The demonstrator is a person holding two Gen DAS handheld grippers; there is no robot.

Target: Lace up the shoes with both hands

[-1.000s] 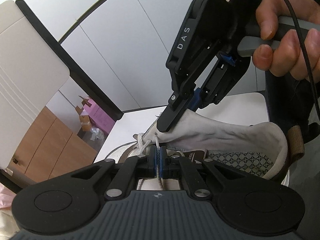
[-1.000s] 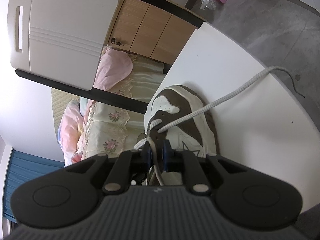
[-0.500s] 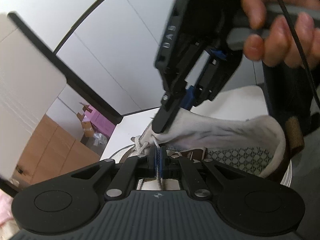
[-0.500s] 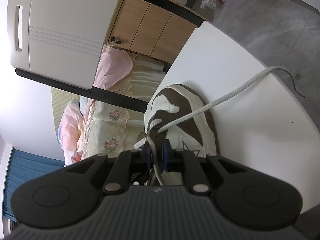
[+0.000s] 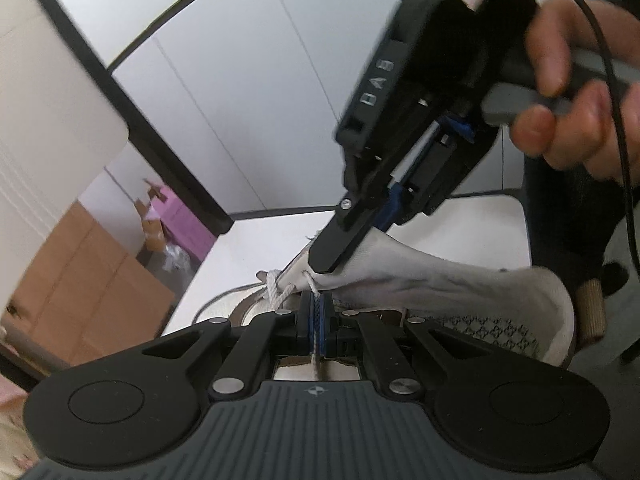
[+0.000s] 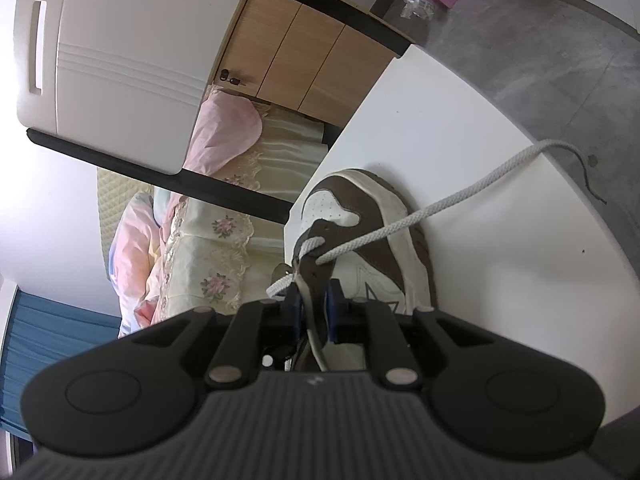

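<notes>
Sneaker (image 6: 372,240) sits on the white table (image 6: 500,280), only the lowest eyelets threaded (most of the lacing left). Left gripper (image 5: 316,312) pinches the shoelace (image 5: 316,320) tight; right gripper (image 6: 314,308) clamps the shoe's eyelet flap (image 6: 316,280), other lace end (image 6: 440,204) lying loose across the table.

- A white table (image 6: 500,300) with a rounded edge carries everything.
- A brown-and-white sneaker (image 6: 372,240) sits on it near the edge, toe pointing away from the right wrist camera.
- The sneaker's loose grey-white shoelace (image 6: 480,188) trails across the tabletop to the far edge.
</notes>
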